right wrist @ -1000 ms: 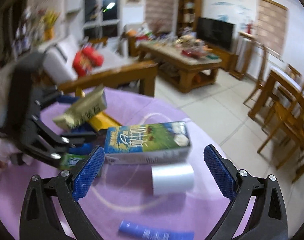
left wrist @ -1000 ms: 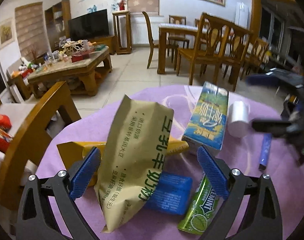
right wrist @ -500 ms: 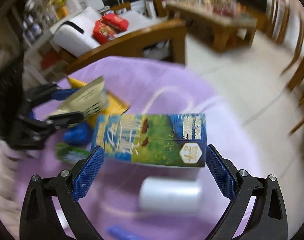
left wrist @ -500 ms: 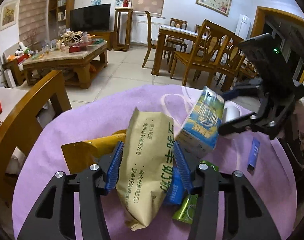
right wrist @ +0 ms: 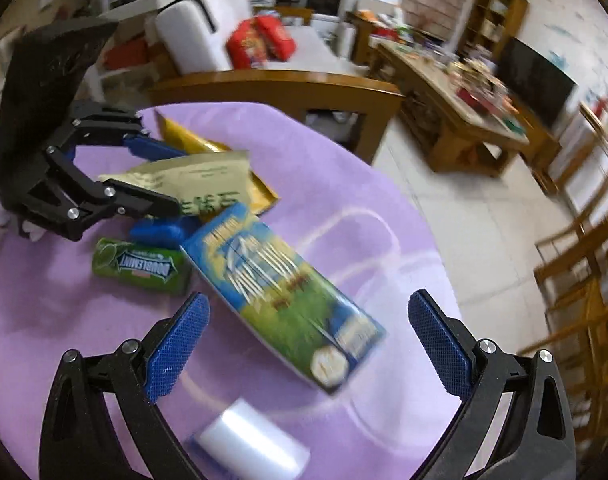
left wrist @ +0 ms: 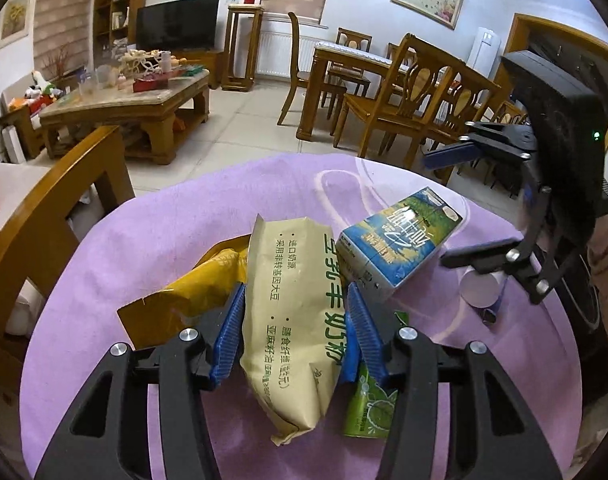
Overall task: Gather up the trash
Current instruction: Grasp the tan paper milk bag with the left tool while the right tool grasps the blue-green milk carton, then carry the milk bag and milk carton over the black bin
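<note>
My left gripper (left wrist: pixel 294 330) is shut on a beige snack bag (left wrist: pixel 294 312) with green print, held above the purple table. The bag also shows in the right wrist view (right wrist: pixel 192 184). My right gripper (right wrist: pixel 304 340) is open over the blue and green milk carton (right wrist: pixel 284 292), which lies tilted between its wide jaws; whether it touches them I cannot tell. The carton shows beside the bag in the left wrist view (left wrist: pixel 400 240). A yellow wrapper (left wrist: pixel 200 284), a green gum pack (right wrist: pixel 140 266), a blue packet (right wrist: pixel 160 232) and a white roll (right wrist: pixel 256 444) lie on the table.
The round table has a purple cloth (left wrist: pixel 164 232). A wooden chair back (left wrist: pixel 52 208) stands at its left edge. A blue tube (left wrist: pixel 498 300) lies by the white roll (left wrist: pixel 480 290). A coffee table (left wrist: pixel 124 108) and dining chairs (left wrist: pixel 408 96) stand beyond.
My left gripper closed on the beige bag and lifted it. My right gripper swung over the carton, which now lies tilted and turned.
</note>
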Demonstrator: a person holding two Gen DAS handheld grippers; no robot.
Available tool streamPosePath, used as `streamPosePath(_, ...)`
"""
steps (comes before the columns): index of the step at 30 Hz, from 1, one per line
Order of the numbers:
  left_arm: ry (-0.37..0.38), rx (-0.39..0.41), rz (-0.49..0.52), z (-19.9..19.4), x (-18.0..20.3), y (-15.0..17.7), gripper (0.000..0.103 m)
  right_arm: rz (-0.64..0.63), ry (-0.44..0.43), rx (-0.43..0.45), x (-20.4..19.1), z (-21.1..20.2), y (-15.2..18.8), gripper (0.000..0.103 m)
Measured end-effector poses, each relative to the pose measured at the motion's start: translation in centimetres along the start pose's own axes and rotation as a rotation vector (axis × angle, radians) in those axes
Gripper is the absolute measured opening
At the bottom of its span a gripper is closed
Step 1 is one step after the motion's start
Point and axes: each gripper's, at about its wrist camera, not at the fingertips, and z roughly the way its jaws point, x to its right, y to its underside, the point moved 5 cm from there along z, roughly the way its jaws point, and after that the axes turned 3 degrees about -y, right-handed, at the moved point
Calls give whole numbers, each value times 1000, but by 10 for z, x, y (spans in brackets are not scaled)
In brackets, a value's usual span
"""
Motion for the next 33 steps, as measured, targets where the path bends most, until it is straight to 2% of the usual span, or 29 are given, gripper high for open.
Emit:
streamPosePath(3, -6, 3, 18, 2, 3, 0, 53, -99, -8, -59, -12, 22, -2, 98)
streamPosePath(5, -12, 4, 40, 4, 5, 1, 60, -130, -6, -101, -16, 37, -2, 96)
streamPosePath(7, -26, 2, 73, 6, 11, 2, 63, -94, -29, -76, -15, 39, -3, 89)
streamPosePath(8, -48, 0, 101, 7, 14, 3, 63, -78, -35, -64, -15, 40, -6, 78)
streamPosePath(9, -62, -2, 121, 8, 15, 4, 63, -63, -45, -54, -14, 38, -5, 60)
streamPosePath(10, -62, -1, 124, 8, 15, 4, 62, -48, -55, -41, -12, 32, -3, 50)
streamPosePath(12, -29, 5, 89, 7, 10, 3, 60, -48, -28, -19, -13, 29, -4, 50)
streamPosePath(13, -22, 7, 78, 6, 7, 3, 51, -49, -23, -11, -16, 28, -4, 50)
streamPosePath(14, -28, 9, 72, 6, 2, 3, 49, -44, -15, 5, -18, 23, -3, 50)
streamPosePath(16, -19, 13, 69, 5, 0, 3, 48, -21, -5, 45, -26, 10, -1, 50)
streamPosePath(19, -46, 19, 91, 6, 2, 3, 48, 47, 5, 149, -37, -20, -2, 50)
streamPosePath(23, -31, 36, 54, 3, 0, 1, 46, 227, 0, 297, -52, -63, 5, 50)
streamPosePath(26, 16, 50, -5, -5, -1, 0, 45, 388, -36, 387, -61, -89, 23, 50)
streamPosePath(28, 22, 63, -6, -16, 7, 5, 45, 495, -58, 432, -64, -103, 40, 50)
streamPosePath(33, 22, 111, 7, -51, 33, 18, 45, 593, -73, 508, -80, -131, 74, 50)
